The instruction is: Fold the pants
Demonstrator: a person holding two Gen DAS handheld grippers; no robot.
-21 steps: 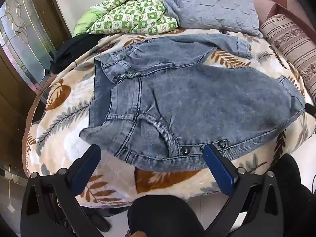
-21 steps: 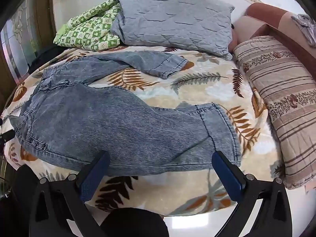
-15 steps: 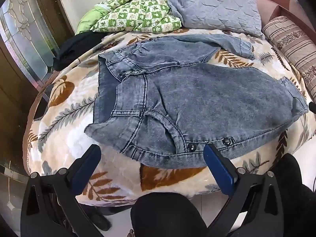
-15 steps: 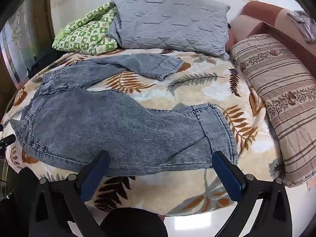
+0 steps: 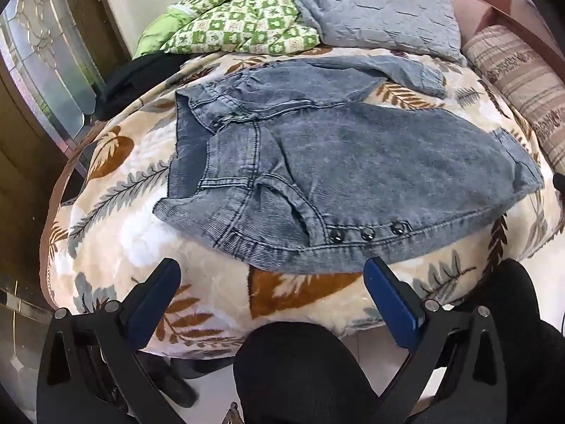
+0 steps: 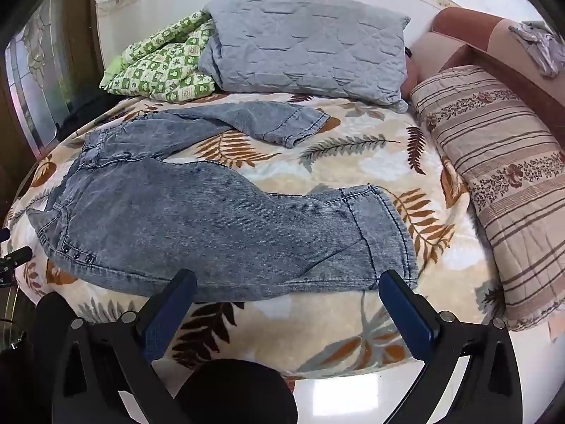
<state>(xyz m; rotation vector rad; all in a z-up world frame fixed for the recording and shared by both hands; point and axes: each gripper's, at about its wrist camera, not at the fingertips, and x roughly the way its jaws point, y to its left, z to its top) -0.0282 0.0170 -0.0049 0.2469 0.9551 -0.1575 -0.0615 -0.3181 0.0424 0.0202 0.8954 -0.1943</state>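
Pants [image 5: 353, 169] lie spread on the bed [image 5: 116, 233], unfolded: waistband at the window-side end, near leg along the front edge, far leg angled off toward the grey pillow [image 6: 307, 46].

Step in hand, as I judge it: approach, before any fold.

Left gripper [image 5: 272, 275] hangs just off the waistband corner by the three snap buttons [image 5: 367, 235]; jaws released, nothing between them. Right gripper [image 6: 287, 286] hangs at the near leg's cuff [image 6: 381, 233]; jaws likewise spread and empty.

Next move probably calls for pinching waistband and cuff together, then carrying the near leg over onto the far one.

Hard to make out:
- far cuff partly bunched
- dark heap [image 5: 137, 77] beyond the waistband, unidentifiable
- bed's front edge hidden behind a dark rounded shape low in both views
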